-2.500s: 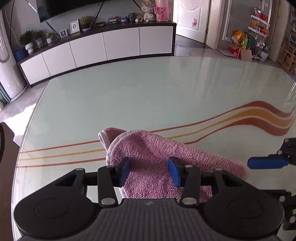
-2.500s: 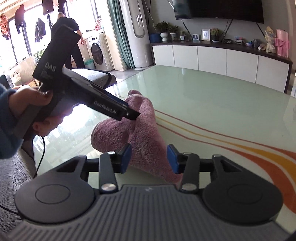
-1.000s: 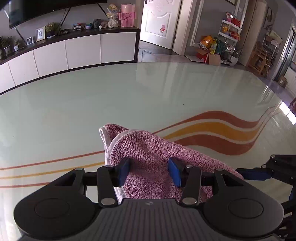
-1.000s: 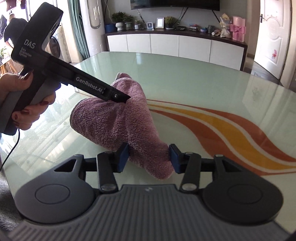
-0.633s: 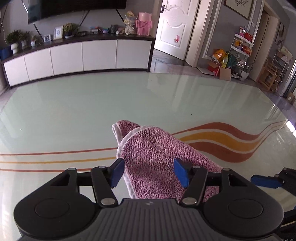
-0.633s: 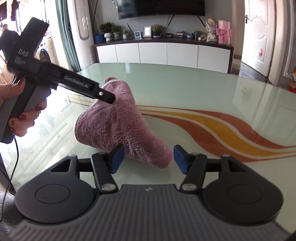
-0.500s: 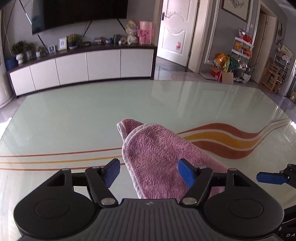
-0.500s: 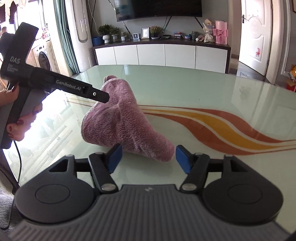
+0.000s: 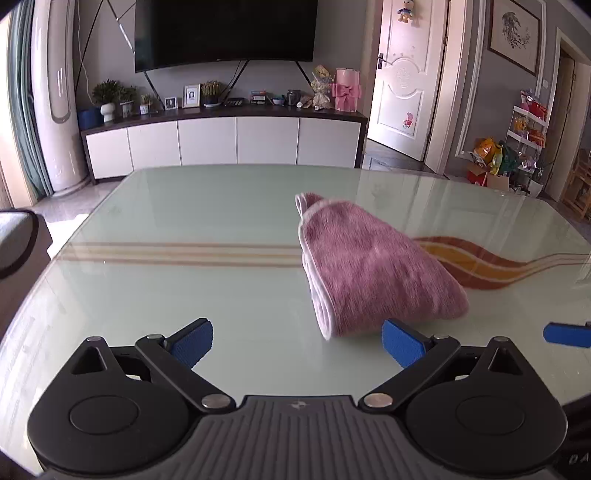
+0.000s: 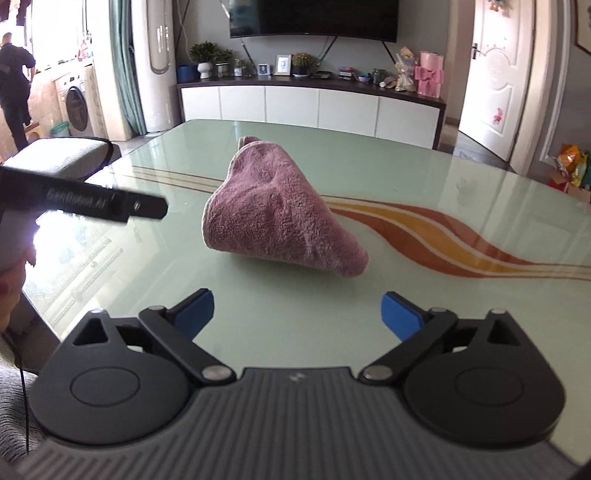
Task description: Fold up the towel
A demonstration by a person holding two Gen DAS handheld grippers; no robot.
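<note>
- A long white cabinet (image 9: pixel 225 146) stands past the far edge of the bench (image 9: pixel 177 288), with a dark television (image 9: pixel 225 33) above it and small plants, photo frames and a pink bow-tied box along its top.
- A white door (image 9: pixel 404 88) is at the right of the room in the left wrist view; shelves with bright packages lie further right.
- In the right wrist view a washing machine (image 10: pixel 75 105) and a person in dark clothes (image 10: pixel 14 88) show at far left, beyond a green curtain.
- Nothing lies on the bench between either gripper and the towel (image 10: pixel 280 214).
- The towel, pink and fluffy, sits folded in a rough wedge on the glass top, across the orange and red wavy stripes (image 10: pixel 443 236); its white-edged layers face the left wrist camera.
- The towel's underside and how many layers it holds cannot be made out.
- The left gripper (image 9: pixel 297 341) has its blue pads spread wide and holds nothing; its right pad is just beside the towel's near corner, though whether it touches is unclear.
- The right gripper (image 10: pixel 297 312) is also spread wide and empty, near the towel but clear of it.
- From the right wrist view the left gripper's black body enters from the left, blurred, its lettering unreadable; the hand holding it is washed out by glare.
- In the left wrist view only one blue pad of the right gripper shows at the right edge.
</note>
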